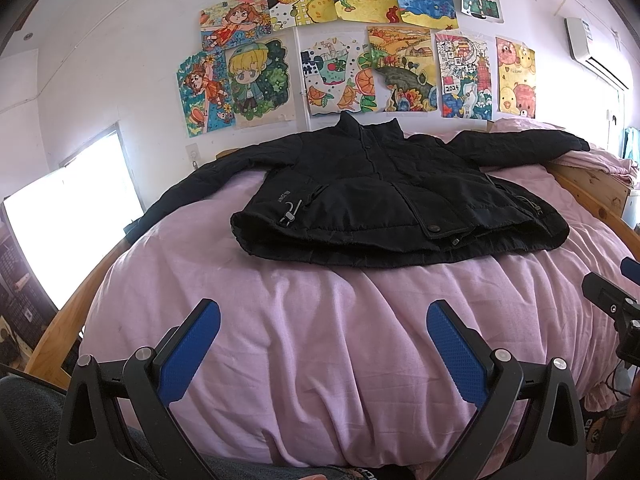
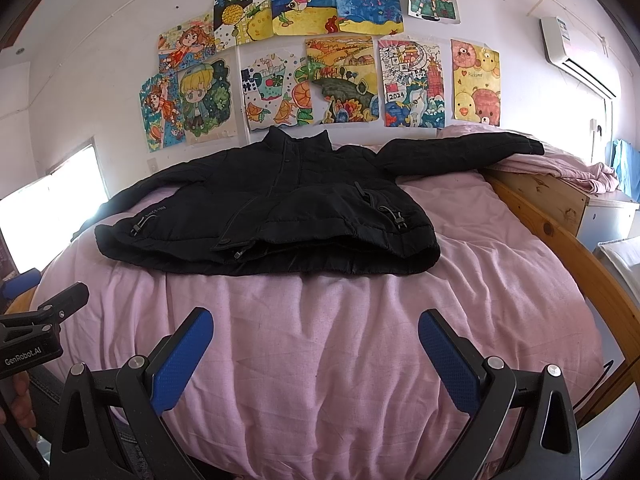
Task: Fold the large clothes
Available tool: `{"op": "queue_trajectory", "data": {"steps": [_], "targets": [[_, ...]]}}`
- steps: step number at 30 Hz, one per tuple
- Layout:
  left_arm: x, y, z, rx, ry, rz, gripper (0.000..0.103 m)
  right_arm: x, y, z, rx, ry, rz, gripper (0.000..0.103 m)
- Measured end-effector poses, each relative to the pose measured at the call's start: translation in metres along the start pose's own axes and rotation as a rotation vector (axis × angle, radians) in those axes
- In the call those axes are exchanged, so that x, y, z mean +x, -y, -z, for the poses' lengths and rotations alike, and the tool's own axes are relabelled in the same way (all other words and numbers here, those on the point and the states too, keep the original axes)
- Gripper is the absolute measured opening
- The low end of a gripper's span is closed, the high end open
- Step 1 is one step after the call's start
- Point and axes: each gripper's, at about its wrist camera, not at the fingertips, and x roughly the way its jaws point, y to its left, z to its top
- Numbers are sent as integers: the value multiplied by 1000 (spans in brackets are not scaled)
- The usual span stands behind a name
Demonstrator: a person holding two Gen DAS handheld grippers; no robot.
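1. Nearest the cameras, the left gripper (image 1: 323, 354) and the right gripper (image 2: 316, 358) hang over the near end of the bed, both sets of blue-padded jaws spread wide with nothing between them.
2. Each wrist view catches the other gripper at its edge, so the two sit side by side, apart from each other.
3. Under them lies a wrinkled pale pink quilt (image 2: 320, 320) covering the bed, bare on its near half.
4. A light wooden bed frame (image 2: 560, 228) runs along the right side.
5. One black padded jacket with a stand-up collar (image 1: 380, 192) lies front up on the middle and far part of the quilt, well beyond both grippers; its two sleeves are spread out to left and right and its hem faces the near side.
6. The right sleeve rests on a bunched pink cloth (image 2: 568, 166) at the far right corner.
7. On the white far wall hang eleven colourful children's drawings (image 1: 344, 44), in two rough rows.
8. One white air conditioner (image 1: 592, 50) is mounted high on the right, and one bright window (image 1: 76, 216) shows at the left.
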Motion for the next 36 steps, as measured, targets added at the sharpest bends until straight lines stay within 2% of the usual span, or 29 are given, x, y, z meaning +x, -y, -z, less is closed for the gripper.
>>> {"op": "queue_trajectory", "data": {"steps": [22,27,33,36], "targets": [[3,-6,-2,-5,-21,15,101,1,1,2,10,-16,9,103],[9,-12,-2,-20,-42,26,102,1,1,-2,22,-42,49,103],[8,-14,-9,-57,-48,33,102,-6,1,0,25,-37,78,103],[8,-11,-15,-49,-76,44,101,-12,0,-4,28,-36,103,103]]}}
